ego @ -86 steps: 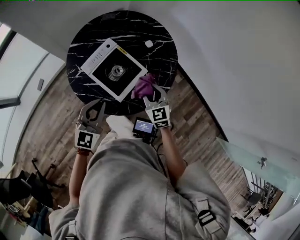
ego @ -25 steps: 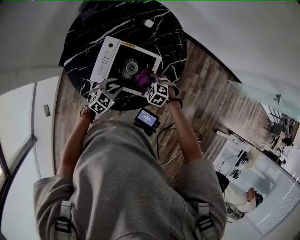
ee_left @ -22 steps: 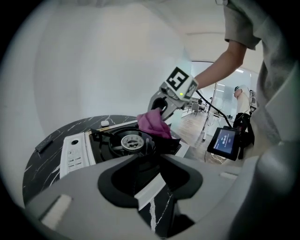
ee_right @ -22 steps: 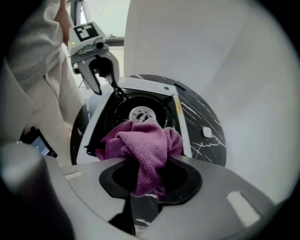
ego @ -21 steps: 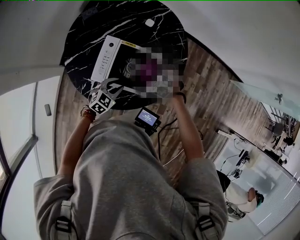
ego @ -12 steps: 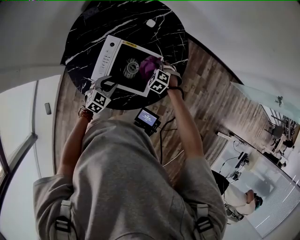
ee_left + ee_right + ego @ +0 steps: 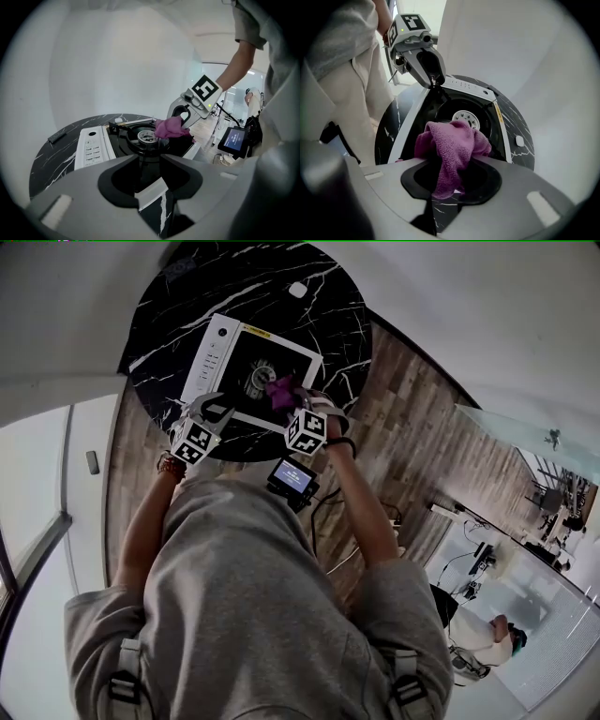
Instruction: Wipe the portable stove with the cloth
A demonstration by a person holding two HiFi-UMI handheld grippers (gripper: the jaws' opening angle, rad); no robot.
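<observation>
The portable stove (image 7: 218, 351), white-framed with a black top and a round burner (image 7: 465, 118), lies on the black marble table (image 7: 187, 287). My right gripper (image 7: 292, 401) is shut on the purple cloth (image 7: 279, 390). Its jaws have just been closing, with the cloth bunched between them (image 7: 450, 145). The cloth rests on the stove top beside the burner, near the stove's front edge. My left gripper (image 7: 217, 410) is at the stove's near left edge. Its fingertips pinch the white rim (image 7: 435, 80), which shows as a white strip between the jaws in the left gripper view.
A small white object (image 7: 298, 288) lies on the table beyond the stove. A dark flat remote-like piece (image 7: 58, 137) sits at the table's left rim. A device with a lit screen (image 7: 292, 478) hangs at the person's waist, over the wooden floor.
Half a second ago the right gripper held the cloth farther out over the stove top. It has since drawn it back toward the near edge. The left gripper has stayed at the stove's rim.
</observation>
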